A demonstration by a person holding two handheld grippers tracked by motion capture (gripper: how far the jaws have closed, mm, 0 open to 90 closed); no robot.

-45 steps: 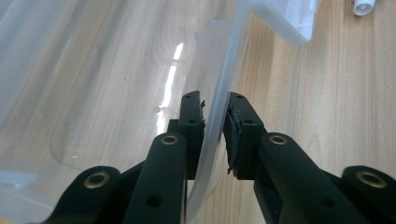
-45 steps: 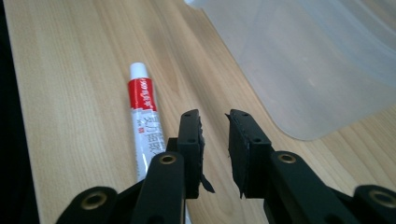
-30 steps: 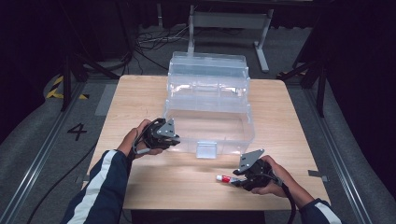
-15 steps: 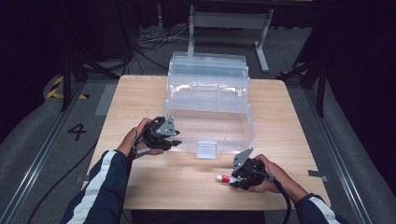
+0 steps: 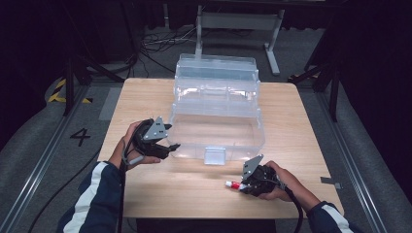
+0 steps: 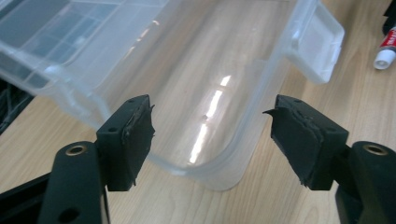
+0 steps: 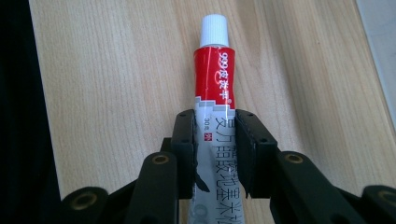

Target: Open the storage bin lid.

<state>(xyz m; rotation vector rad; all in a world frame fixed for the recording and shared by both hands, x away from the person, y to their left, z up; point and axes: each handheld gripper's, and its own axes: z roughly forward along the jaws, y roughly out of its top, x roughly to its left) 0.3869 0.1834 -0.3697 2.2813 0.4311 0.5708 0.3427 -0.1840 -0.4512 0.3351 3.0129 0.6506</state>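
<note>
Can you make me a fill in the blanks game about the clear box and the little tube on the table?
1. The right tool is closed on a tube with a ____ cap.
2. The left tool has its jaws ____, near a corner of the clear box.
3. The box stands on a ____ table.

Missing words: white; open; wooden

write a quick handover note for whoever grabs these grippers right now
Left gripper: open, fingers just spread, off the box corner, nothing held.
Right gripper: fingers just closed on the tube, which lies on the table near the box's front latch.
Done: box stands open, tube grasped.
Left: likely lift the tube into the box, then shut it.
</note>
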